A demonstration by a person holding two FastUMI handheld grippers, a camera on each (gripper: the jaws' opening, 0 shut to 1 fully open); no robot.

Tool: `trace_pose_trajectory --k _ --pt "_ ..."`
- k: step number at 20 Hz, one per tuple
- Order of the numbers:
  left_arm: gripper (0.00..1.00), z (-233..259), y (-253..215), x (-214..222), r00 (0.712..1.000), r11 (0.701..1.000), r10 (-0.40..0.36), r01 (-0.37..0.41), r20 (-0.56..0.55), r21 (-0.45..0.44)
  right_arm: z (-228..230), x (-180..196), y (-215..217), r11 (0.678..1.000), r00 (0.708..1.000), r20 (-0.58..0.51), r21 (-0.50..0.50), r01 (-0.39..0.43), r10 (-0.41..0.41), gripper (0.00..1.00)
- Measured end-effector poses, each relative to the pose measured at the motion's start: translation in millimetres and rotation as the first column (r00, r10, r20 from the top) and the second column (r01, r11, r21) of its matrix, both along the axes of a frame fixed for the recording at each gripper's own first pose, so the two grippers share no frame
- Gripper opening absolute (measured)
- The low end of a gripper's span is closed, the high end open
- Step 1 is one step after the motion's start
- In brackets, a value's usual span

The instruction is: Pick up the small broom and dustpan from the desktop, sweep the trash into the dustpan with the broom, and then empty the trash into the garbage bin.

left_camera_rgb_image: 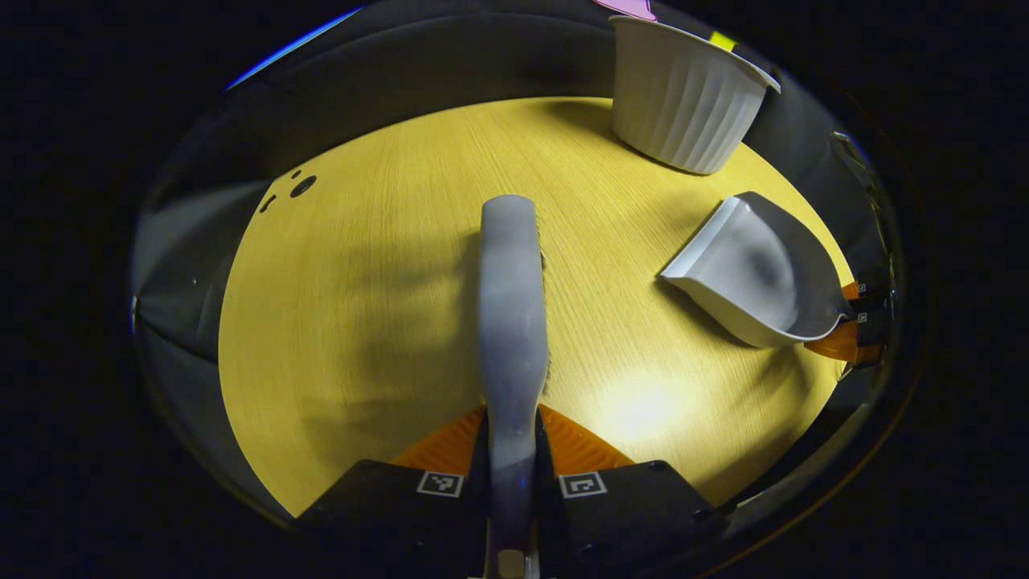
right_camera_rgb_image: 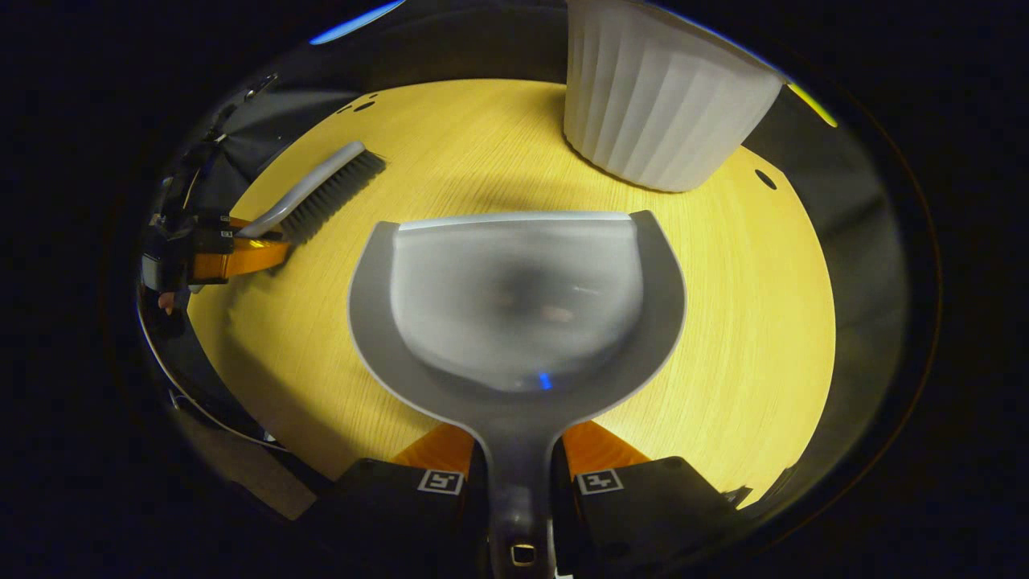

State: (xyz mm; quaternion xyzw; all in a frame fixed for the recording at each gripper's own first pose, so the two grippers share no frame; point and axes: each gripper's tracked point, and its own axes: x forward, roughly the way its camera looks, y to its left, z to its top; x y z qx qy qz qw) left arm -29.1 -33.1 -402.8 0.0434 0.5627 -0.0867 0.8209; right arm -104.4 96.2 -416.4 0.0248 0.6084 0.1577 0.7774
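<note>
Right gripper view has the right gripper [right_camera_rgb_image: 514, 466] clamped on the dustpan [right_camera_rgb_image: 514, 297] handle, mouth facing the white bin [right_camera_rgb_image: 659, 104] just ahead, while the left gripper [right_camera_rgb_image: 241, 257] grips the broom [right_camera_rgb_image: 321, 193] off to its left.

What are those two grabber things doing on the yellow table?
A person is tidying up with two grippers. The left gripper is shut on the small broom, held over the wooden table. The right gripper is shut on the handle of the grey dustpan, whose pan looks empty. A white ribbed bin stands on the table just beyond the dustpan. I can't spot any trash on the table.
</note>
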Motion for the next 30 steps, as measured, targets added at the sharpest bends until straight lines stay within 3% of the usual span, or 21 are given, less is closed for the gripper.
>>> trace_pose_trajectory --k 2,6,7,12,16,17,20,22,23,26,30 --pt "0.29 -0.5 0.2 0.1 1.000 1.000 -0.001 0.001 -0.004 0.004 -0.2 -1.2 1.7 0.999 1.000 -0.011 0.020 0.028 -0.027 0.31" --pt "0.30 0.3 2.4 -2.3 1.000 1.000 -0.004 0.004 -0.019 0.023 -0.3 -2.5 2.3 0.999 1.000 -0.012 0.018 0.026 -0.026 0.43" --pt "0.30 1.1 2.3 -2.0 1.000 1.000 -0.004 0.004 -0.019 0.025 0.6 -3.7 3.7 0.999 1.000 -0.013 0.024 0.025 -0.025 0.39" --pt "0.33 9.7 4.5 -0.8 1.000 0.999 -0.026 0.026 0.003 0.033 5.2 0.3 7.8 0.998 0.999 0.001 0.039 0.040 -0.040 0.43" --pt "0.55 23.5 5.3 -0.9 0.998 0.998 -0.044 0.042 0.040 0.039 21.4 0.5 3.6 0.996 0.997 0.035 0.063 0.062 -0.064 0.46" --pt "0.56 27.9 6.5 -1.1 0.997 0.998 -0.045 0.042 0.055 0.046 29.0 1.6 1.0 0.995 0.996 0.053 0.067 0.067 -0.070 0.47" --pt "0.61 47.4 7.5 -0.5 0.993 0.998 -0.037 0.031 0.117 0.049 57.7 11.5 -8.4 0.992 0.983 0.151 0.084 0.094 -0.106 0.55" --pt "0.67 66.7 7.9 1.5 0.984 0.999 -0.013 0.006 0.178 0.036 82.0 19.8 -13.7 0.989 0.963 0.232 0.100 0.113 -0.134 0.82" --pt "0.71 81.6 8.0 3.6 0.975 1.000 0.007 -0.012 0.223 0.021 99.8 26.2 -16.7 0.987 0.945 0.295 0.110 0.118 -0.145 0.90" --pt "0.71 123.1 8.6 20.0 0.928 0.999 0.053 -0.045 0.368 -0.030 139.7 45.6 -19.9 0.986 0.891 0.425 0.113 0.122 -0.159 0.91" --pt "0.71 203.5 8.2 53.4 0.810 0.989 0.130 -0.068 0.572 -0.128 198.0 77.1 -18.7 0.982 0.804 0.565 0.137 0.130 -0.186 0.92"
